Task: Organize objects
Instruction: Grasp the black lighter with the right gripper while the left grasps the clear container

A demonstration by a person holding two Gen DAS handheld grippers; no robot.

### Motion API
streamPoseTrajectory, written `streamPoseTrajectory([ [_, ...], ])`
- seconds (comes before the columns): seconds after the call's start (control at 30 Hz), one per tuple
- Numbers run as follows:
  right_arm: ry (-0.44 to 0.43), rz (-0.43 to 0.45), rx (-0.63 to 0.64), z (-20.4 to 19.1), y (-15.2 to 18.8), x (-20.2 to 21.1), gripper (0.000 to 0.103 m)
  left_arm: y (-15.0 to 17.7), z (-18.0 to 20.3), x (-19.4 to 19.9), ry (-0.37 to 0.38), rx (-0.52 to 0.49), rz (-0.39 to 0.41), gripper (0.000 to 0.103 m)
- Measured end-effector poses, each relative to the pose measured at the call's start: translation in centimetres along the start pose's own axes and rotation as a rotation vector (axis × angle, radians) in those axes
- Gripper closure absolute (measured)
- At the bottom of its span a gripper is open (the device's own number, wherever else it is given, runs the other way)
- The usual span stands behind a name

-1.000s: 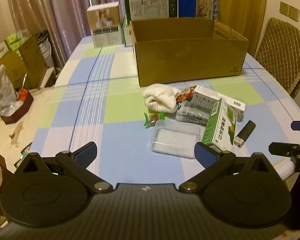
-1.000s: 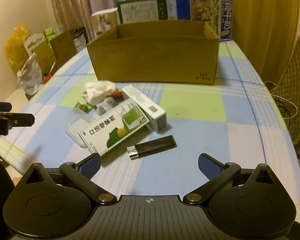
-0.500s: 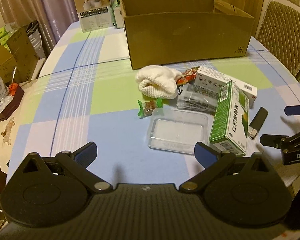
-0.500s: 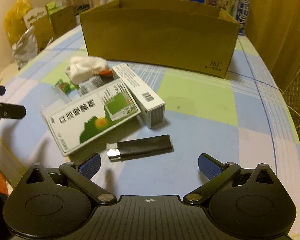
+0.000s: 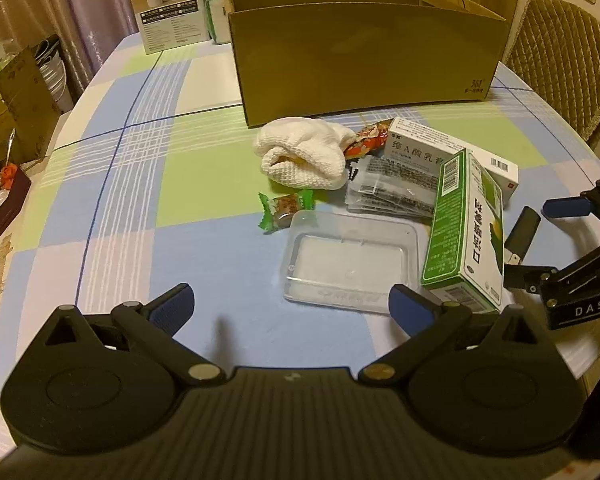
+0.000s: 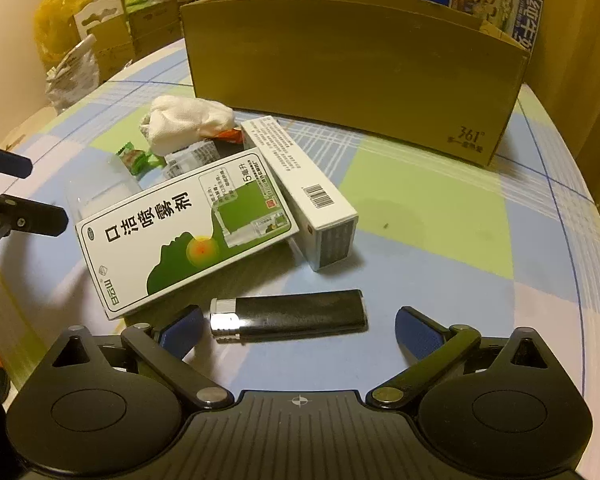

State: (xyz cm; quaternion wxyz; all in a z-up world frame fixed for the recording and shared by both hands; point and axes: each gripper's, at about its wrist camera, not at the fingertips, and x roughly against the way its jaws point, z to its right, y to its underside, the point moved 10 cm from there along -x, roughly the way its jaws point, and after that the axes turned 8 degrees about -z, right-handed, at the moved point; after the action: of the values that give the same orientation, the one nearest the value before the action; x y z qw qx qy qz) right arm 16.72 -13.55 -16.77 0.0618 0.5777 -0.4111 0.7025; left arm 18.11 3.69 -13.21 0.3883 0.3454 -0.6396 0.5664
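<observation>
"361°" on cardboard box [image 6: 356, 68]

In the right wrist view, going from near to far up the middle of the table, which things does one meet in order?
Right gripper → black lighter → white carton with the barcode → cardboard box. The green spray carton and the items behind it lie to the left, so I leave them out.

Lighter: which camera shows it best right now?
The right wrist view: the lighter lies whole, side-on, between the open right gripper. The left wrist view shows only a far piece at the frame's right edge, behind the green box.
</observation>
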Motion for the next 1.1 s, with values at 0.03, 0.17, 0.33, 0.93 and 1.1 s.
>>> streamPoseTrajectory([
  [0.03,-0.011,0.004,-0.003,-0.1,0.0,0.1,0.013,0.0,0.1,-0.1,0.001,-0.004,0.0,0.001],
  [0.17,-0.007,0.009,-0.005,-0.2,-0.3,0.5,0.024,0.0,0.3,-0.7,0.019,-0.015,-0.005,0.001],
  [0.33,0.014,0.019,-0.055,0.6,-0.3,1.1,0.024,-0.2,1.0,-1.3,0.048,-0.049,0.0,0.001],
  [0.93,0.027,0.003,-0.106,1.6,0.3,1.3,0.024,-2.7,3.1,-3.5,0.1,0.071,-0.001,0.001],
  [1.1,0.027,0.007,-0.117,1.9,0.4,1.5,0.024,-2.8,2.7,-4.0,0.033,0.089,-0.018,0.003],
])
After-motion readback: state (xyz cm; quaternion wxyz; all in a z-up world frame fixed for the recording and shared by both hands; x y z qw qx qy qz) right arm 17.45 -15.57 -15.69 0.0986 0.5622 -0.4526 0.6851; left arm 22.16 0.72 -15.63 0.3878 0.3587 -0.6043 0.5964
